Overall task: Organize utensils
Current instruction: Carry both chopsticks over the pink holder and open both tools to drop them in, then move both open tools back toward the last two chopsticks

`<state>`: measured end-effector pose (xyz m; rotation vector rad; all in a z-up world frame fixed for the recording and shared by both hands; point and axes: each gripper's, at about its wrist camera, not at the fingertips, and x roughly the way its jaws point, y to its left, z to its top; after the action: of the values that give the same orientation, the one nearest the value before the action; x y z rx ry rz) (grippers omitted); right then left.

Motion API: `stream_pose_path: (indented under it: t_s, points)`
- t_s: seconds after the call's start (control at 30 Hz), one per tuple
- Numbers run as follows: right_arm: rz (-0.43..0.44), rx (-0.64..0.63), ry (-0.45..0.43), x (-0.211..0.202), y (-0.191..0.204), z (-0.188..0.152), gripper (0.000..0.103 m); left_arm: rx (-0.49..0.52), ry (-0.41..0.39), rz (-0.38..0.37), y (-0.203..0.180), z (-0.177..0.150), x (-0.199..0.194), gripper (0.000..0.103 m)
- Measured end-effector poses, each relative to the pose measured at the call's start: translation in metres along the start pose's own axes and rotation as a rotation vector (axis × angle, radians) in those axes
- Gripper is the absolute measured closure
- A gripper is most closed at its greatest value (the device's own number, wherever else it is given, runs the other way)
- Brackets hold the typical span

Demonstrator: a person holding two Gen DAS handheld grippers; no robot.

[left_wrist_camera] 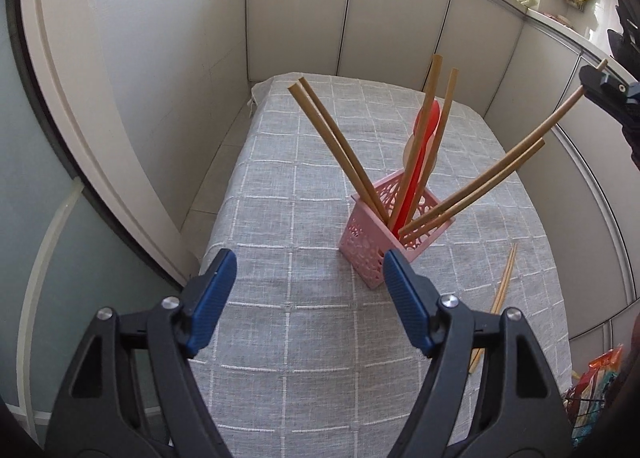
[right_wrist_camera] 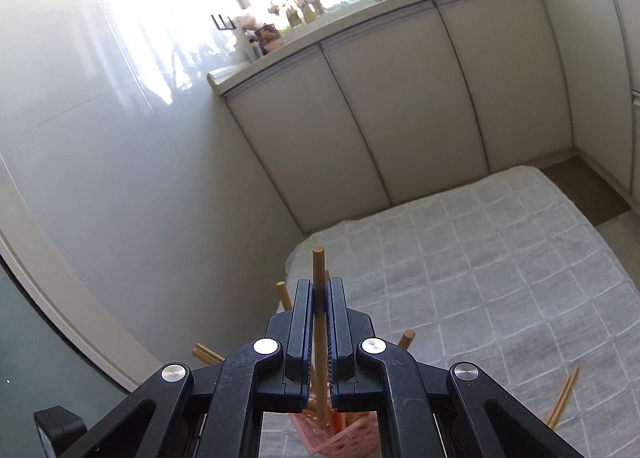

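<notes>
Pinching a chopstick [right_wrist_camera: 319,278], right gripper [right_wrist_camera: 319,290] hides holder [right_wrist_camera: 352,440] (mostly).

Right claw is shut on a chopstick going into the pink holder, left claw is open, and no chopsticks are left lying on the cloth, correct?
Not quite. A pair of chopsticks lies on the cloth, right of the pink holder, shown in the left wrist view. The rest stands: the right claw is shut on a chopstick, and the left claw is open.

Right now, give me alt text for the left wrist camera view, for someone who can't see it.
A pink perforated utensil holder stands on a grey checked tablecloth, holding fanned-out wooden chopsticks and a red spoon. The open left gripper hovers in front of it, and a loose pair of chopsticks lies on the cloth to the right.
</notes>
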<state>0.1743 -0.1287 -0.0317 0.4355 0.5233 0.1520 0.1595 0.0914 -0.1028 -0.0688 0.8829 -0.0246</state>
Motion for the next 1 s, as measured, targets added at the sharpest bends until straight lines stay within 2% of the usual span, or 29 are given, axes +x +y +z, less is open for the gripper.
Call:
stream_pose_path:
  t_s: [0.17,0.37,0.43,0.53,0.6,0.77,1.0]
  points:
    - [-0.038,-0.059,0.048,0.03,0.01,-0.015,0.1,0.003,0.006,-0.01,0.002,0.0,-0.002,0.027]
    - [-0.035,-0.068,0.101,0.047,0.013,-0.03,0.099,0.001,0.002,-0.01,0.004,0.0,-0.003,0.027]
    - [-0.031,-0.075,0.115,0.052,0.014,-0.032,0.095,0.002,0.001,-0.009,0.004,0.0,-0.003,0.027]
    - [-0.001,-0.059,0.133,0.051,0.015,-0.032,0.087,0.005,-0.001,-0.008,0.003,0.0,-0.003,0.023]
    - [0.014,-0.042,0.127,0.045,0.014,-0.028,0.063,0.006,0.0,-0.007,0.001,-0.001,-0.003,0.022]
    - [0.026,-0.044,0.106,0.019,0.011,-0.019,0.056,0.018,0.01,-0.015,-0.004,-0.002,-0.002,0.021]
    - [0.016,-0.054,0.118,-0.016,-0.006,-0.016,0.036,0.049,0.037,-0.03,-0.014,-0.009,0.0,0.019]
